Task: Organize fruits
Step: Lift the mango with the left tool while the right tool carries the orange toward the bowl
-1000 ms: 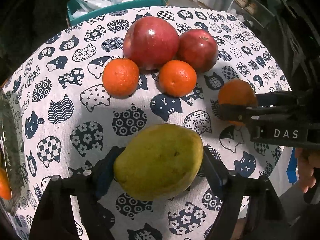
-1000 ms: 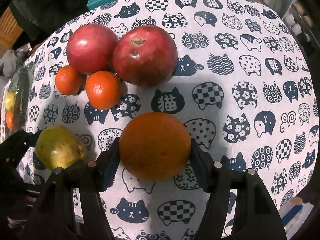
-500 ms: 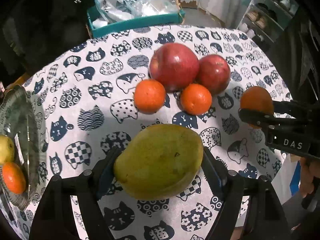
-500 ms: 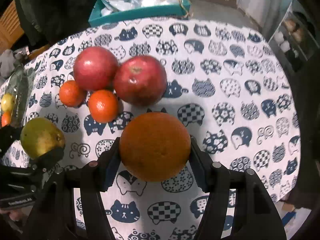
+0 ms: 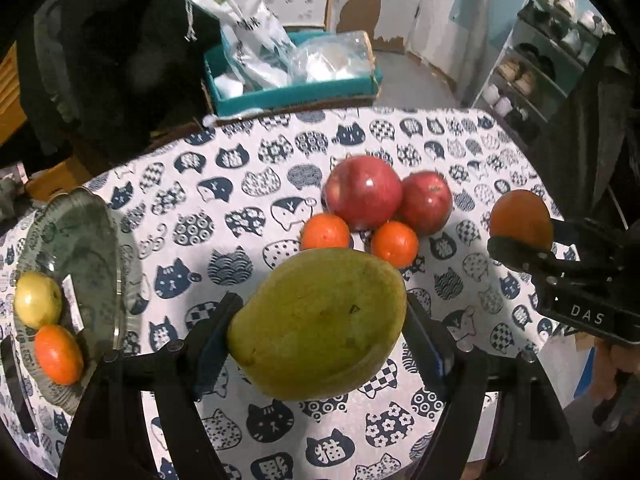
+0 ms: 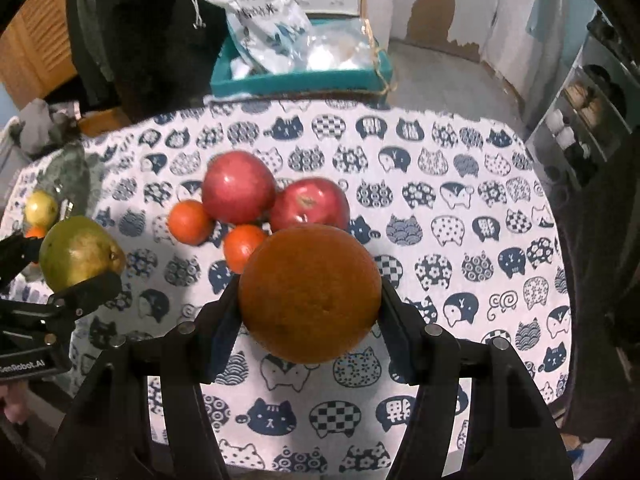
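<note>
- While both tools hang above the table, the left gripper (image 5: 318, 326) is clamped around a green mango (image 5: 316, 322), held clear of the cat-print tablecloth (image 5: 224, 200).
- Over on the right, the right gripper (image 6: 310, 296) pinches a large orange (image 6: 310, 294) between its two fingers, also lifted off the cloth.
- Seen from the left wrist view, the right tool's black body carries the white letters "DAS" (image 5: 587, 315); from the right wrist view, the left tool's body reads "GenRobot.AI" (image 6: 22, 366), its first letters cut off at the edge.
- Two red apples (image 5: 362, 192) sit touching each other near the middle of the table, with two small tangerines (image 5: 325, 232) tucked just in front of them.
- At the left edge lies a glass plate (image 5: 80, 240) with a yellow fruit (image 5: 38, 300) and another tangerine (image 5: 58, 354) on it.
- Beyond the far edge of the table stands a teal box (image 5: 292, 94) stuffed with white bags; one bag (image 6: 256, 12) bears printed characters, too blurred for me to read.
- The tablecloth itself has Chinese characters inside some cat heads, one reading "猫" (image 5: 330, 450).
</note>
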A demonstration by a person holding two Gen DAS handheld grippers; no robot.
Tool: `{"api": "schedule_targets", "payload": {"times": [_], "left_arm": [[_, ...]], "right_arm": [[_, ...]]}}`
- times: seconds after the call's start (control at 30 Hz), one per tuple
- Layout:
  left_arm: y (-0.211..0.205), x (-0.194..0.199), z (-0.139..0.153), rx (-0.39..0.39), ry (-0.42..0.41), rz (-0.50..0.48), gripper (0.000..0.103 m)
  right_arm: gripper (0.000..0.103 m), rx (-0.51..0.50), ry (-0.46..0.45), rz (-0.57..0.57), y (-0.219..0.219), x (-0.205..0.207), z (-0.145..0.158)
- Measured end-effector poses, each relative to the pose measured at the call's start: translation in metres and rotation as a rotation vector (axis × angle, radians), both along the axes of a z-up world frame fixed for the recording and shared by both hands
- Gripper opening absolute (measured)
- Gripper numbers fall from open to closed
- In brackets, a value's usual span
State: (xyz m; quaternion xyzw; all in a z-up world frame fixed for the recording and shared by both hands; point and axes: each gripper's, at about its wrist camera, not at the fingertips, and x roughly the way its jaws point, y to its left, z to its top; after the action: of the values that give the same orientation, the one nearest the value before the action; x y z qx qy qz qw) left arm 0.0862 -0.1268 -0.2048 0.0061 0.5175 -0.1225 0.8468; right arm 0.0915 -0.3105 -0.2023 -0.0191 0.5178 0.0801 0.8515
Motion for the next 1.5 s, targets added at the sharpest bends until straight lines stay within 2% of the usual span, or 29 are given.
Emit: {"api": "schedule_targets", "payload": {"times": [0.17, 0.7, 1.17, 1.5], "left_arm": [[0.007, -0.005, 0.022, -0.024, -0.039, 0.016, 0.081], [0.033, -0.023, 0.079, -0.028, -0.189, 0.058, 0.081], [0.079, -0.029, 0.101, -0.029, -0.246, 0.16, 0.081], [0.117, -0.029, 0.1, -0.027, -0.246, 0.239, 0.081]], "right_arm": [[0.064, 0.024, -0.042, 0.001, -0.001, -0.002, 0.019], [0.064, 0.054, -0.179, 0.053, 0.022, -0.016, 0.076], [0.064, 0.074, -0.234, 0.116, 0.06, -0.014, 0.103], [0.064, 0.087, -0.237, 0.19, 0.108, -0.004, 0.108]]}}
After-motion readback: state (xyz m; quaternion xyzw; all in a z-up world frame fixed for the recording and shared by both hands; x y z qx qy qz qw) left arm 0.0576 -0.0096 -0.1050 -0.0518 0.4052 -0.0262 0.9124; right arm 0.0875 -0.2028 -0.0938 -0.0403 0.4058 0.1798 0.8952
